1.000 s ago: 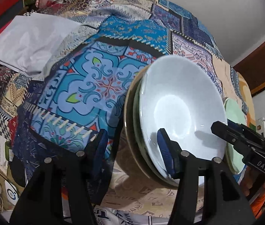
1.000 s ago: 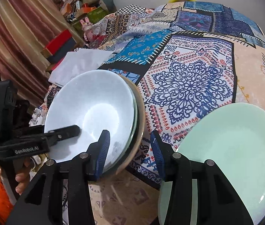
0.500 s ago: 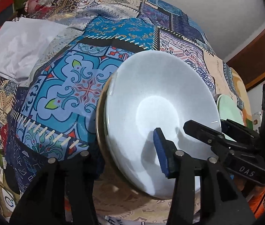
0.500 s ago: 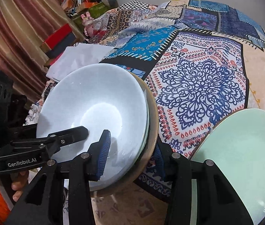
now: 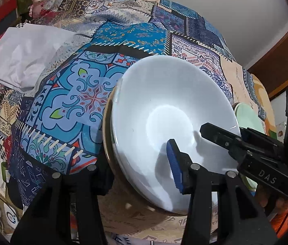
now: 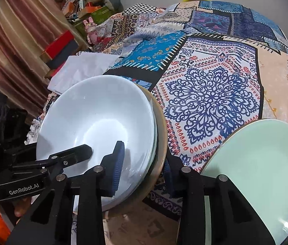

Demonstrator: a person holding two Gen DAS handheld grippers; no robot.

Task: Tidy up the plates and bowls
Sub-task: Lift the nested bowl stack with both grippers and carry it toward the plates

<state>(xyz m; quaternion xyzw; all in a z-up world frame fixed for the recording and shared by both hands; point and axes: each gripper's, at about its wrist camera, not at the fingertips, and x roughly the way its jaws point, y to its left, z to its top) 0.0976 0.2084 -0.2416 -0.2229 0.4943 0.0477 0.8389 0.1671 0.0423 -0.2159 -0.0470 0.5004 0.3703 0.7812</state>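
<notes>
A tilted stack of dishes has a white bowl [image 5: 164, 102] [image 6: 95, 122] on top, a greenish one under it and a tan plate [image 6: 161, 134] at the back. My left gripper [image 5: 139, 169] is shut on the stack's near rim. Its blue pad [image 5: 174, 163] lies inside the white bowl, and the other finger is hidden behind the stack. My right gripper [image 6: 142, 166] straddles the opposite rim. Its jaws are closing, one pad [image 6: 118, 163] pressing inside the bowl and the other behind the tan plate. A pale green plate [image 6: 262, 163] [image 5: 246, 116] lies flat to the right.
A patchwork cloth [image 6: 209, 102] covers the surface. A white folded sheet [image 5: 25, 55] [image 6: 82, 69] lies at the far left. Red boxes [image 6: 60, 45], clutter and a striped curtain [image 6: 11, 51] stand beyond it. A person's hand [image 5: 266, 200] holds the right gripper.
The stack has come deeper between both pairs of jaws and turned more face-on. Both grippers have narrowed onto its rims, the left finger now hidden behind the stack.
</notes>
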